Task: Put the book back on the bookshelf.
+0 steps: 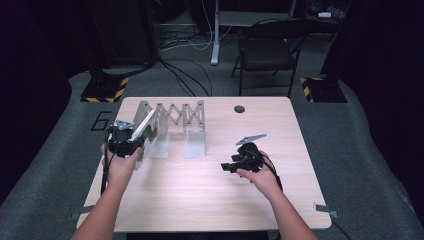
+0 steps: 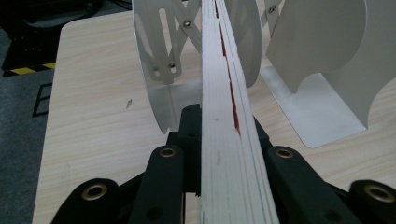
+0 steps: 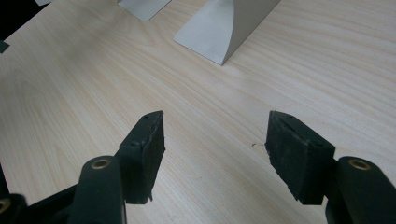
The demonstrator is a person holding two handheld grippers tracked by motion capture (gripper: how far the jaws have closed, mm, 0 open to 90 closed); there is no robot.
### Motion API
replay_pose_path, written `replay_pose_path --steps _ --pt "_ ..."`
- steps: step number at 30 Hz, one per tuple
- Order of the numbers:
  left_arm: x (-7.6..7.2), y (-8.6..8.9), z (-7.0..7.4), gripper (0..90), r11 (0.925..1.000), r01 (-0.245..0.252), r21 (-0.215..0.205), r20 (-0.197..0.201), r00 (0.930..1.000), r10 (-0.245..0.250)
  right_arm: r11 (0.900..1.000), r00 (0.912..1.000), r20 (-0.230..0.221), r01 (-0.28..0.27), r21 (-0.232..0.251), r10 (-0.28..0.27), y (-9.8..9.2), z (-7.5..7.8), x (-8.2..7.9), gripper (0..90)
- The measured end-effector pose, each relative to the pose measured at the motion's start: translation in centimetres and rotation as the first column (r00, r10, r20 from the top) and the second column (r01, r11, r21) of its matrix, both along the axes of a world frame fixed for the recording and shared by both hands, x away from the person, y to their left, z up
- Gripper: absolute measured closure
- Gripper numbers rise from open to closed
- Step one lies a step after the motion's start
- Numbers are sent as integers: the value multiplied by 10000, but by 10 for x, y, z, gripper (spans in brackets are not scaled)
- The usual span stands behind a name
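Nearest the high camera: my two forearms coming in from 6 o'clock over the table.

Left claw is clamped on a thin book, pads pressing both covers, page edges and a red stripe facing the left gripper camera. On the high view the book sits at about 9 o'clock on the table, at the left end of the expanding metal book rack, tilted and angled toward the first slot. I cannot tell whether its bottom edge touches the rack base yet.

Right claw at about 3 o'clock, well apart from the rack, jaws partly open with nothing between them; bare wood shows between its pads.

Handling judgement:
- Book looks light and thin; covers probably flex, so a grip near the spine or lower edge should keep it from fanning.
- Smooth covers may slip if the grip is eased while the book is tilted.
- Rack dividers are thin sheet metal on a scissor link; a side push could slide or stretch the rack. The free claw could steady the right end.
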State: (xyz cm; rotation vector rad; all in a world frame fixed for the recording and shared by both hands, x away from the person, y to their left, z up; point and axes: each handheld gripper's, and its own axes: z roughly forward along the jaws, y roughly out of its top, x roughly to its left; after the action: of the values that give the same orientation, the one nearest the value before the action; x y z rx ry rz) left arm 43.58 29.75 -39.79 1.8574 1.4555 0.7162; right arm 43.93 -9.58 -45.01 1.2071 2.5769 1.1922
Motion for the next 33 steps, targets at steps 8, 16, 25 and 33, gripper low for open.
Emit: replay_pose_path --steps 8,16,25,33 --pt "7 -5 -5 757 9998 -172 109 -6 9999 172 10000 10000 -40 32 82 -31 0 0 0 372" --pt "10 -11 -11 757 9991 -351 228 -123 9993 354 9995 9999 -76 82 313 -80 -3 2 0 372" --pt "15 -13 -23 757 9980 -543 327 -354 9978 555 9990 9997 -102 217 402 -213 -5 2 1 372" --pt "15 -15 -27 757 9968 -718 356 -275 9970 728 9979 9994 -101 344 545 -339 -8 4 2 372"
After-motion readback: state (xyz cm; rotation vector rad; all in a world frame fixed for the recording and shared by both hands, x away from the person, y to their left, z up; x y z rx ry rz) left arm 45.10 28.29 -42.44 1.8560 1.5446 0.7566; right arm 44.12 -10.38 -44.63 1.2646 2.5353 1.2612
